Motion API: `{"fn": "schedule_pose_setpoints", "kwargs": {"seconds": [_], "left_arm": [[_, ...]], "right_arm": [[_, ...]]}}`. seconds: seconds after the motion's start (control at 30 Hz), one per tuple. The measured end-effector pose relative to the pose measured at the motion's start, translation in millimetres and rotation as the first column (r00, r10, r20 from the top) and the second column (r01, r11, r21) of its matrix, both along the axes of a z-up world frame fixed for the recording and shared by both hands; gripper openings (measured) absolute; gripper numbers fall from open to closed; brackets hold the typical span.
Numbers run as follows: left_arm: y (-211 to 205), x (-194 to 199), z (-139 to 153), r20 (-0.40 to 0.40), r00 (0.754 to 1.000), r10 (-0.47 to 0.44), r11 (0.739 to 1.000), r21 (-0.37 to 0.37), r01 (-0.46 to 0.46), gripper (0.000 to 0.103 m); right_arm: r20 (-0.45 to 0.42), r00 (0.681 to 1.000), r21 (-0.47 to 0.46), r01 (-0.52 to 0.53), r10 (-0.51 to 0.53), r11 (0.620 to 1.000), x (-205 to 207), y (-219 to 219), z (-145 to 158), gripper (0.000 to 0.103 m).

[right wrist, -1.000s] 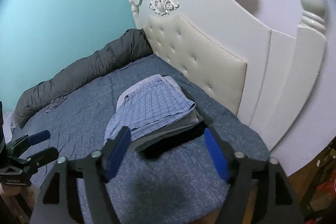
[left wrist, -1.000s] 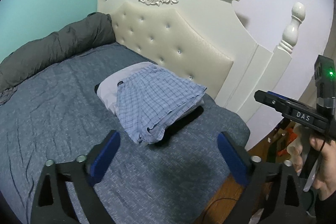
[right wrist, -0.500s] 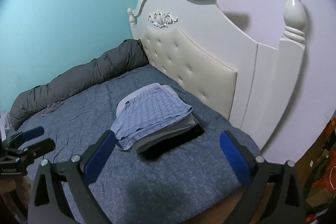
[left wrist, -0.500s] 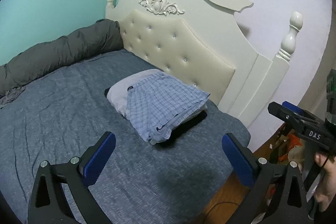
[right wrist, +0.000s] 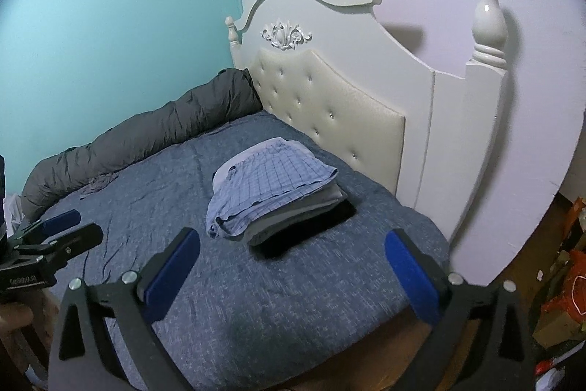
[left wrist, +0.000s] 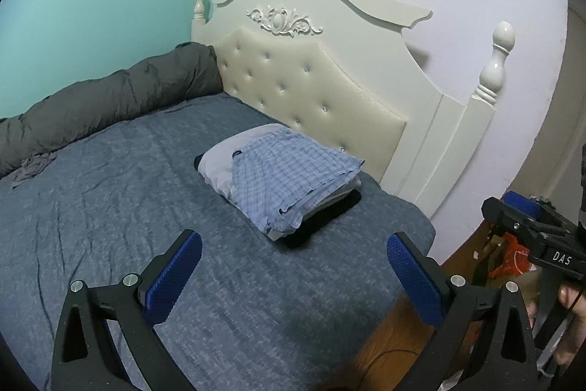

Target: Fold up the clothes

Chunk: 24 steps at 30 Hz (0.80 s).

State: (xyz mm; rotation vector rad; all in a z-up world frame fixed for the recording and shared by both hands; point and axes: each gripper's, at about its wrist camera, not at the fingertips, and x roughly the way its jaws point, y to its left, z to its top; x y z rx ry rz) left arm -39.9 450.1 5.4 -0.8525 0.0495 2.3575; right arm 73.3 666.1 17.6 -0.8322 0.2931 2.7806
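A stack of folded clothes (left wrist: 285, 178) lies on the blue bed (left wrist: 110, 207) near the headboard, topped by blue checked shorts, with grey and black garments below; it also shows in the right wrist view (right wrist: 271, 193). My left gripper (left wrist: 293, 273) is open and empty, held back above the bed's near corner. My right gripper (right wrist: 293, 270) is open and empty, also short of the stack. The right gripper shows at the right edge of the left wrist view (left wrist: 527, 222); the left gripper shows at the left edge of the right wrist view (right wrist: 58, 229).
A cream tufted headboard (left wrist: 329, 90) with a post (left wrist: 494, 61) stands behind the stack. A rolled grey duvet (left wrist: 110, 98) lies along the teal wall. A small crumpled grey cloth (left wrist: 33, 167) lies beside it. Wooden floor with clutter (right wrist: 564, 299) is at right.
Both grippers have pulled back and away from the stack, which now looks smaller and farther. Both grippers' jaws have opened wider. The stack has not moved.
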Motion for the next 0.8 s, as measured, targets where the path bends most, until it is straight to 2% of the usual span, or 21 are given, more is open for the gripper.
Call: {"fn": "schedule_pose_setpoints", "kwargs": {"seconds": [0.8], "left_arm": [[-50.4, 56.2, 7.6, -0.061, 0.998, 0.024, 1.000, -0.001, -0.024, 0.103]], "right_arm": [[-0.038, 0.999, 0.038, -0.006, 0.007, 0.999, 63.6, -48.3, 2.2, 0.102]]}}
